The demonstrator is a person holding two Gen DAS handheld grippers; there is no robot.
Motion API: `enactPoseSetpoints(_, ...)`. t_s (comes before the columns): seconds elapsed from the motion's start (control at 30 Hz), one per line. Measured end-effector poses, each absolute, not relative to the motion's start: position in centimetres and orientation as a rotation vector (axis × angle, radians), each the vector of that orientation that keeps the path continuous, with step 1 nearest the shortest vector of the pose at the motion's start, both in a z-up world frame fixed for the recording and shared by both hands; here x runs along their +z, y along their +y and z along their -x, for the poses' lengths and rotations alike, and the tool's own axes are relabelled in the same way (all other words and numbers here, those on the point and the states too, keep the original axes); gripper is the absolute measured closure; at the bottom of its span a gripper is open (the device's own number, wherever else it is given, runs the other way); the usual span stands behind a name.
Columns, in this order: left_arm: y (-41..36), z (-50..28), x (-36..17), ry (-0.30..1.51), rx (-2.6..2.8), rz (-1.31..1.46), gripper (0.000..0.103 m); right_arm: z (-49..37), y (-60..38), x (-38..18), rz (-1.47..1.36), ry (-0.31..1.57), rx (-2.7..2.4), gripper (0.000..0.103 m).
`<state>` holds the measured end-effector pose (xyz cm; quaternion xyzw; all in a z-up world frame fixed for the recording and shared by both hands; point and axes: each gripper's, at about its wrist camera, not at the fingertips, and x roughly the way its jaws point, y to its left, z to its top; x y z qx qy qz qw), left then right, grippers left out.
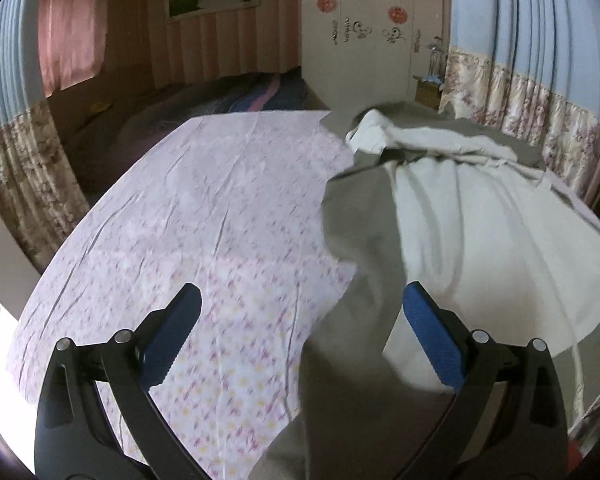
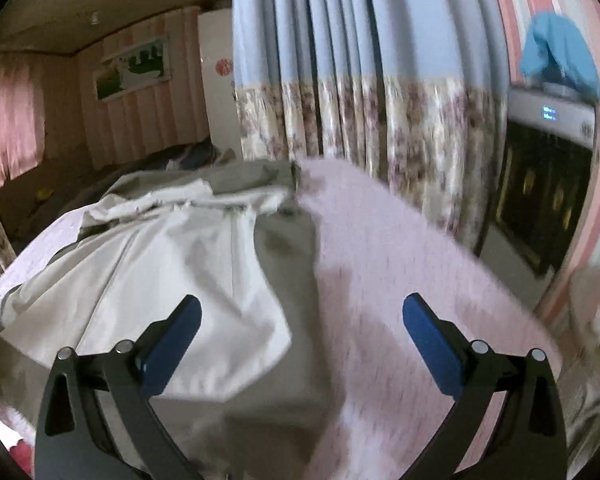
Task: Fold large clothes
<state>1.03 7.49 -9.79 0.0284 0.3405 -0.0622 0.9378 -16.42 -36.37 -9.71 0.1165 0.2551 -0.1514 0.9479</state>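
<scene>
Both grippers are up over the work surface with nothing in them. The left gripper, black arms with blue textured pads, has its jaws spread wide and empty. Right under it and a bit ahead is where the olive-grey garment with the off-white lining begins: its dark outer edge runs straight between the two fingers, while the pale lining side spreads out ahead and off to the right of the right-hand finger. To the left of the gripper and ahead of it is the wrinkled pink floral sheet covering the surface, pretty much bare on that side.

The right gripper is the same build, and it's let go too, jaws standing at full spread with no cloth pinched. From its view the garment sits ahead and to the left, a pale lining flap reaching just under the left-hand finger, with the olive outer cloth lying between the fingers. The right-hand finger is over plain pink sheet.

The garment is lying rumpled, not flat, with a bunched ridge at its far end. Beyond the sheet ahead of the right gripper hangs a blue curtain with a floral lower band. The view is kind of blurry.
</scene>
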Motion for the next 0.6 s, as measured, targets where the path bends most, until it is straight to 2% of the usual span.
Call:
enactPoseSetpoints(0.33,7.3,1.7,-13.1,0.787,-0.146,-0.100,0.003,19.1,-32.9,-12.3,-0.207,0.593,-0.239,0.005)
enactPoseSetpoints(0.5,7.6,1.8,-13.8,0.803,-0.166,-0.065,0.004,18.4,-33.4,-14.0,-0.304,0.688,-0.201,0.034)
enactPoseSetpoints(0.53,7.7,1.8,-13.9,0.806,-0.169,-0.062,0.004,18.3,-33.4,-14.3,-0.304,0.697,-0.212,0.036)
enactPoseSetpoints(0.57,7.8,1.8,-13.8,0.806,-0.171,-0.062,0.004,18.4,-33.3,-14.3,-0.300,0.694,-0.218,0.047)
enactPoseSetpoints(0.6,7.8,1.8,-13.7,0.806,-0.171,-0.066,0.004,18.3,-33.3,-14.2,-0.300,0.695,-0.209,0.067)
